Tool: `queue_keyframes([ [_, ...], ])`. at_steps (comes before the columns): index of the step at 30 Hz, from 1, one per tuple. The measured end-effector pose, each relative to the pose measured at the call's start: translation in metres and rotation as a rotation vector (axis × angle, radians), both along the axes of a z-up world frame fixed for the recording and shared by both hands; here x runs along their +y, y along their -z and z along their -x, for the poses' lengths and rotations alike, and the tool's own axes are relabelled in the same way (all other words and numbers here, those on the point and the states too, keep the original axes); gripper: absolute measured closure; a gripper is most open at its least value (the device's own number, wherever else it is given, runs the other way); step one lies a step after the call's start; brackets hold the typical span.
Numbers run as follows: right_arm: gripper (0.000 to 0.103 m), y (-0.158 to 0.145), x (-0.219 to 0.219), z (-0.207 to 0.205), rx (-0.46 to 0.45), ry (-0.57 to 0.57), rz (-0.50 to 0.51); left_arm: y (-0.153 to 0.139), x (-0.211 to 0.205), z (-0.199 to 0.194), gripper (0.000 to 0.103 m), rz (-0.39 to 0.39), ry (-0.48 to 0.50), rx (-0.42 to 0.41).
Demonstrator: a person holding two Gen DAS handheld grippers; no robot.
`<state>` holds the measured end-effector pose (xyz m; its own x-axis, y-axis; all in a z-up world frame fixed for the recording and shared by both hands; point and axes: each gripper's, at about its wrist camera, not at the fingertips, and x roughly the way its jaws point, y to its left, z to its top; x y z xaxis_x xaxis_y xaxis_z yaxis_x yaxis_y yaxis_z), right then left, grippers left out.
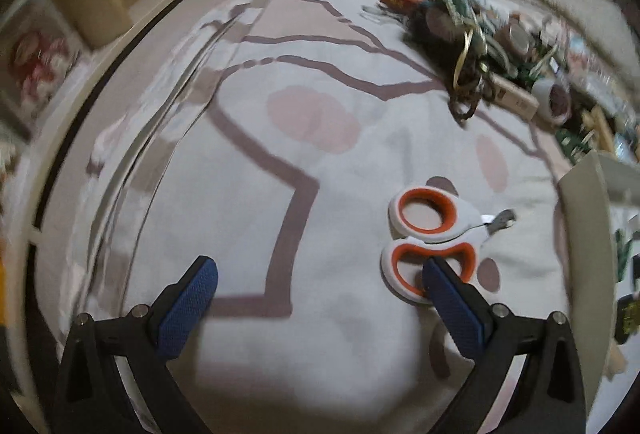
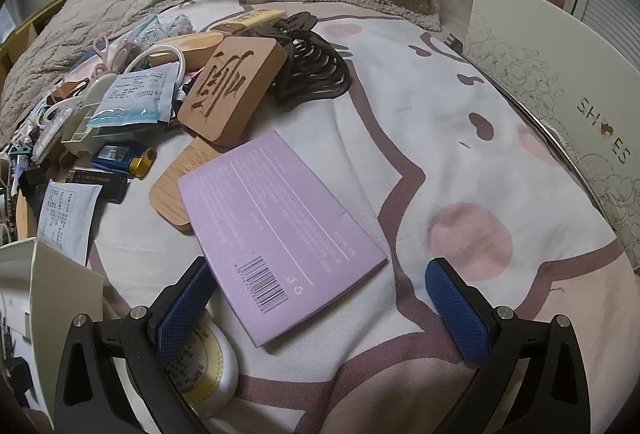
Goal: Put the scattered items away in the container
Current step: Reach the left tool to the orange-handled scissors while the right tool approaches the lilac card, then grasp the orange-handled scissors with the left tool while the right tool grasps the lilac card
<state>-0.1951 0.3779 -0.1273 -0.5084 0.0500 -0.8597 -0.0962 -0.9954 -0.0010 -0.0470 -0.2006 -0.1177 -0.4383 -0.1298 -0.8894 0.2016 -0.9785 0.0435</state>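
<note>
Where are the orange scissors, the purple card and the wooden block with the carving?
orange scissors (image 1: pixel 424 222): left wrist view, upper handle ring.
purple card (image 2: pixel 280 230): right wrist view, middle.
wooden block (image 2: pixel 232 89): right wrist view, carved face.

Your right finger pad (image 1: pixel 448 298) hides part of the scissors (image 1: pixel 430 234). The far clutter pile (image 1: pixel 492 49) is motion-blurred. The pad (image 2: pixel 182 314) partly covers the tape measure (image 2: pixel 212 374).

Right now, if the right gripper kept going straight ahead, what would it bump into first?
Probably the purple packet. The right gripper is open and the packet's near end already lies between its fingers, flat on the bedsheet. Beyond it lies the wooden block, though depth is hard to judge.
</note>
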Motion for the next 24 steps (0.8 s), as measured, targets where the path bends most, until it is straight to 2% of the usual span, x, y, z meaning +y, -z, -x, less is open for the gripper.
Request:
queue_keyframes([
  [4,0.000,0.001,-0.001,0.000,0.001,0.000,-0.009,-0.016,-0.002,0.003,0.000,-0.109,0.008,0.095],
  [6,0.000,0.001,-0.002,0.000,0.004,0.000,-0.016,-0.017,0.002,0.013,0.000,-0.140,0.034,0.126],
  [11,0.000,0.002,-0.003,0.000,0.005,-0.002,-0.028,-0.010,0.031,0.035,0.000,-0.092,0.140,0.113],
  [15,0.000,0.003,-0.003,0.000,0.009,-0.005,-0.025,0.002,0.045,0.043,0.000,-0.043,0.187,0.086],
  [19,0.000,0.002,-0.001,-0.004,0.039,-0.004,-0.015,0.017,0.052,0.052,0.000,0.045,0.190,0.125],
  [24,0.000,-0.001,-0.003,-0.009,0.080,0.031,-0.057,0.019,0.054,0.054,0.000,0.071,0.173,0.141],
])
